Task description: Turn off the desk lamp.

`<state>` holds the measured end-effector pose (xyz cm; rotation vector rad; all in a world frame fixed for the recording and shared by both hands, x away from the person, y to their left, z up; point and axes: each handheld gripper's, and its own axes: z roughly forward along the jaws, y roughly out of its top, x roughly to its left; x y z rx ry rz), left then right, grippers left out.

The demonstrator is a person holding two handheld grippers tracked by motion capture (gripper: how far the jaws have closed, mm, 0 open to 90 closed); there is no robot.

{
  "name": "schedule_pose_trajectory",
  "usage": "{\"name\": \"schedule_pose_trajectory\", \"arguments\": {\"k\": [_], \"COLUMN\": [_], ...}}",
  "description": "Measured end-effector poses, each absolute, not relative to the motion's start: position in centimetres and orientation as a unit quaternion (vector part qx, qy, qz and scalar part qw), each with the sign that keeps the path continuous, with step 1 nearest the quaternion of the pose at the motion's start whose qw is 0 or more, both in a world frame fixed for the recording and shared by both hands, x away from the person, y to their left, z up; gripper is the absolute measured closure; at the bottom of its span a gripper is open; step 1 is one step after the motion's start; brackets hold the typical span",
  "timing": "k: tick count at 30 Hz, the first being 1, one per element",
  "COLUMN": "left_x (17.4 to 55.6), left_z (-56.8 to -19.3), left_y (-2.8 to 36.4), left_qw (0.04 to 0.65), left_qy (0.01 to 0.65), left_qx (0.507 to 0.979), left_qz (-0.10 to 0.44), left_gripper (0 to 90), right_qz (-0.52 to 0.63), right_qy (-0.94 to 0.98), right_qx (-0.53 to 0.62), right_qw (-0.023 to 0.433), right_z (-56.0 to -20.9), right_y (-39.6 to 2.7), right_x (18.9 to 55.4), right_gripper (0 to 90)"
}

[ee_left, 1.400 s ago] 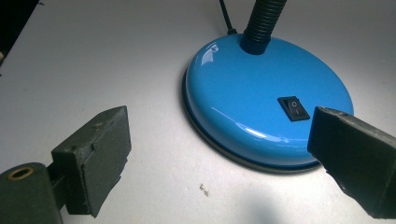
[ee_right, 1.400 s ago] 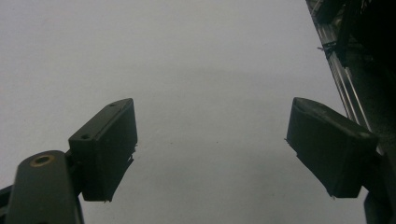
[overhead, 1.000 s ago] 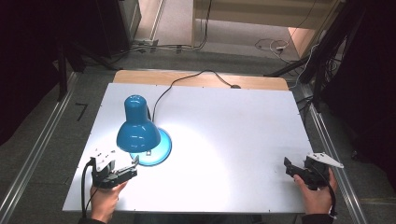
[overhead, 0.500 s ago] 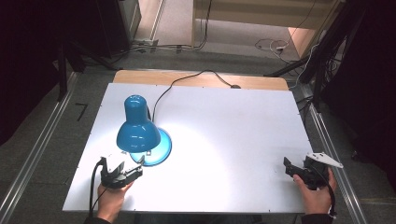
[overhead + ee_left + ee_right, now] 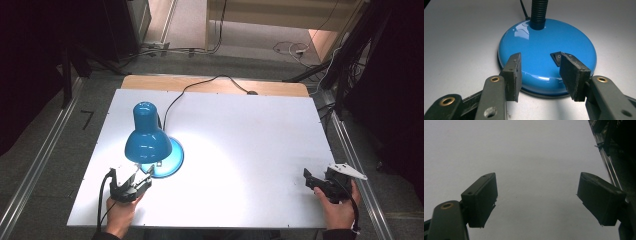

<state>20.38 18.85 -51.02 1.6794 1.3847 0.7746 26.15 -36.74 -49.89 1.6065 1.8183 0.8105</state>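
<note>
The white rectangular tabletop [image 5: 240, 150] carried one thing that mattered, a glossy blue metal desk lamp [image 5: 149, 145] with a round domed base and a black ribbed neck, lit and throwing a bright patch onto the tabletop beside it. It stood toward the table's left side, its black cord [image 5: 200, 87] running off the lamp to the far edge. My left gripper [image 5: 541, 72] sat just at the near rim of the lamp's base, its jaws having just been narrowing, part-way in and pressing on nothing; only the curve of the base lay below and between them. One pad [image 5: 574, 75] hung just beside the small black rocker switch [image 5: 557, 58] on the lamp's base. My right gripper [image 5: 320, 181] rested well apart from the lamp, near the table's right edge, jaws spread wide over bare tabletop. I judged I was lining up on the switch; the next move called for easing a narrowed jaw tip onto the rocker and pressing down squarely, without shoving the base.
</note>
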Motion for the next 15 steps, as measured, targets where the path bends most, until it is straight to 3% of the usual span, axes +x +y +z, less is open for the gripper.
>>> {"name": "schedule_pose_trajectory", "arguments": {"k": [15], "left_x": [20.73], "left_z": [-51.00], "left_y": [17.91], "left_qw": [0.413], "left_qy": [0.542], "left_qx": [0.669], "left_qz": [0.295], "left_gripper": [65.8], "right_qz": [0.303], "right_qy": [0.682], "right_qx": [0.601], "right_qw": [0.286], "right_z": [-49.93], "right_y": [-36.74], "right_x": [26.17], "right_gripper": [15.2]}}
